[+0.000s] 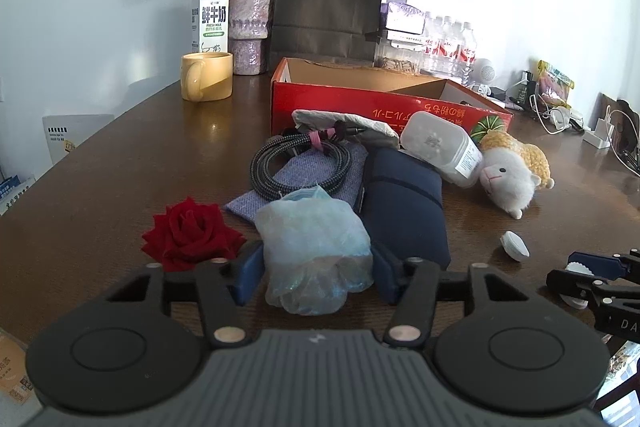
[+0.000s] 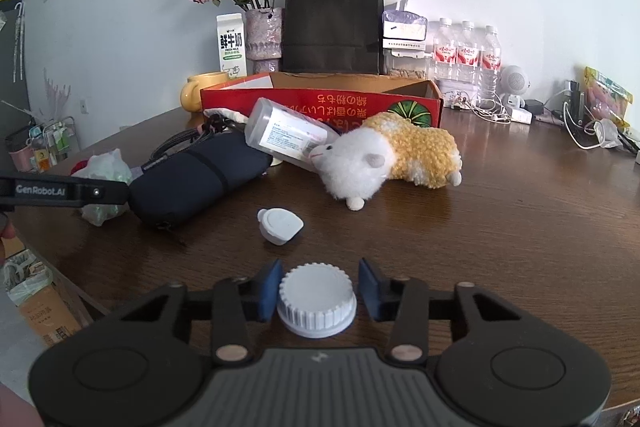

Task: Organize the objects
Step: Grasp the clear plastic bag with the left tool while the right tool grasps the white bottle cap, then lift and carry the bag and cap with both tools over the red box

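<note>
A pile lies before the red cardboard box (image 1: 340, 103): a clear plastic bag (image 1: 316, 243), a red rose (image 1: 192, 233), a coiled cable (image 1: 296, 163) on a purple pouch, a navy pouch (image 1: 404, 203), a clear jar (image 1: 440, 147) and a plush sheep (image 1: 512, 171). My left gripper (image 1: 316, 275) has its pads on both sides of the bag; contact is unclear. My right gripper (image 2: 318, 289) is open around a white ribbed cap (image 2: 316, 301) on the table, with a gap on each side. A small white lid (image 2: 280, 225) lies just beyond it.
At the back stand a yellow mug (image 1: 206, 77), a milk carton (image 1: 210, 17), a vase of dried roses (image 1: 250, 27), a black paper bag (image 1: 328, 7) and water bottles (image 2: 466, 51). Cables and chargers (image 2: 560, 115) lie at the far right. The table edge is near on the left.
</note>
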Demonstrator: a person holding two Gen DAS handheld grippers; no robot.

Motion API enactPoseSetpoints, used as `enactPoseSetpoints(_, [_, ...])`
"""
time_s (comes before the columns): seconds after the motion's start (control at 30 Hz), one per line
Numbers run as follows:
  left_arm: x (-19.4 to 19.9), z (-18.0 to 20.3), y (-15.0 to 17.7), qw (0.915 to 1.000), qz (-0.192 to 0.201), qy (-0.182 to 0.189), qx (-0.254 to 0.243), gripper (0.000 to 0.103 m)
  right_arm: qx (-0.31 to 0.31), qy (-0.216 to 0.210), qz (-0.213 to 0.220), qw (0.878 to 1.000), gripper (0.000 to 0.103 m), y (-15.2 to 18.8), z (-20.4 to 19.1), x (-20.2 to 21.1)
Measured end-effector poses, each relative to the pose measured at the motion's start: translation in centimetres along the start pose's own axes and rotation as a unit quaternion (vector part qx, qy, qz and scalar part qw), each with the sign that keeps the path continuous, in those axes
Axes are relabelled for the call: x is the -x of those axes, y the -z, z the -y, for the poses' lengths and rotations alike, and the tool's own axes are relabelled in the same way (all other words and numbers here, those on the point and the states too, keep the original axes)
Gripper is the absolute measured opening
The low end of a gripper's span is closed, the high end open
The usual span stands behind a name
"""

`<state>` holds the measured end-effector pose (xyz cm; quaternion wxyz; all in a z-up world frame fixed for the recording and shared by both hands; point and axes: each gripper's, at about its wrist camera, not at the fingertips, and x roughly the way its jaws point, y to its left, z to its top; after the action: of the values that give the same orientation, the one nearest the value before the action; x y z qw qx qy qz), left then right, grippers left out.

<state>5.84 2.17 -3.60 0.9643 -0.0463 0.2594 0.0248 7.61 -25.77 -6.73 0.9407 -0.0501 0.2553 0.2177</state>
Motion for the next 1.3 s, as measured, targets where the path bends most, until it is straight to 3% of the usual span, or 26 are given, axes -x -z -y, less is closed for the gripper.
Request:
enactPoseSetpoints(0.2, [-0.3, -0.3, -0.3, 1.0, 0.006, -0.005, 0.0, 0.042, 0.003, -0.011, -0.001, 1.0, 0.035, -0.3, 0.0, -0.6])
enactPoseSetpoints(0.73, [1.5, -1.4, -1.6, 0.9993, 0.031, -0.017, -0.005, 0.037, 0.007, -0.039, 0.014, 0.999, 0.035, -2.5, -0.2, -1.7])
enactPoseSetpoints(1.3, [-1.0, 2.2, -8.9, 0.9934, 0.106, 0.03, -0.035, 0.038, 0.035, -0.031, 0.098, 0.994, 0.035, -9.3, 0.2, -3.7])
